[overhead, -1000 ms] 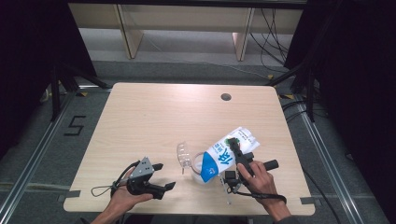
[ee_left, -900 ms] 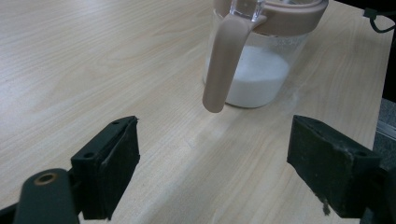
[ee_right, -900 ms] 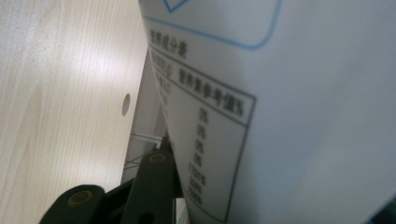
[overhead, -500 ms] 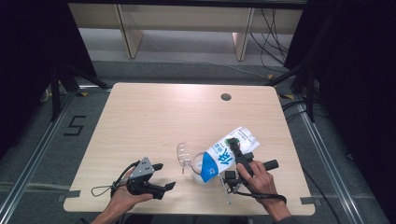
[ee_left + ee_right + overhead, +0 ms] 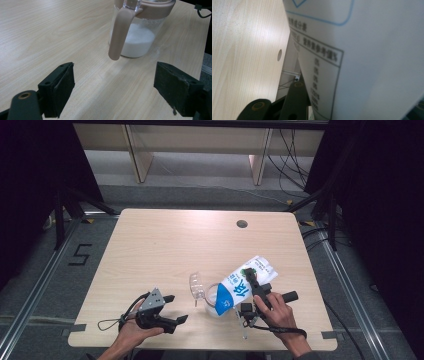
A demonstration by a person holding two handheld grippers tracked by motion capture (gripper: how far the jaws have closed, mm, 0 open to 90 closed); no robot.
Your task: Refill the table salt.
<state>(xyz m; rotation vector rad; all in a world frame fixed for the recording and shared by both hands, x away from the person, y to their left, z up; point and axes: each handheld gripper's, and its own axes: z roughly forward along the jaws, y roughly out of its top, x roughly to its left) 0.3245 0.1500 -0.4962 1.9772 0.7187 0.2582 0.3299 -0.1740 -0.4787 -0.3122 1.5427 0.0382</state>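
Pouring from blue-and-white paper carton (image 5: 239,289), clamped in my right gripper (image 5: 256,287) | clear plastic jug (image 5: 137,37) partly filled, more to pour | left gripper (image 5: 172,308) wide open, empty

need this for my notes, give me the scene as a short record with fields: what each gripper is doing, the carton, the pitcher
right gripper: shut on the milk carton, tilted with its blue end low over the pitcher
left gripper: open, holds nothing, near the table's front edge
pitcher: clear, tan rim and handle, upright on the table, white contents at the bottom
pitcher lid: clear, flipped open
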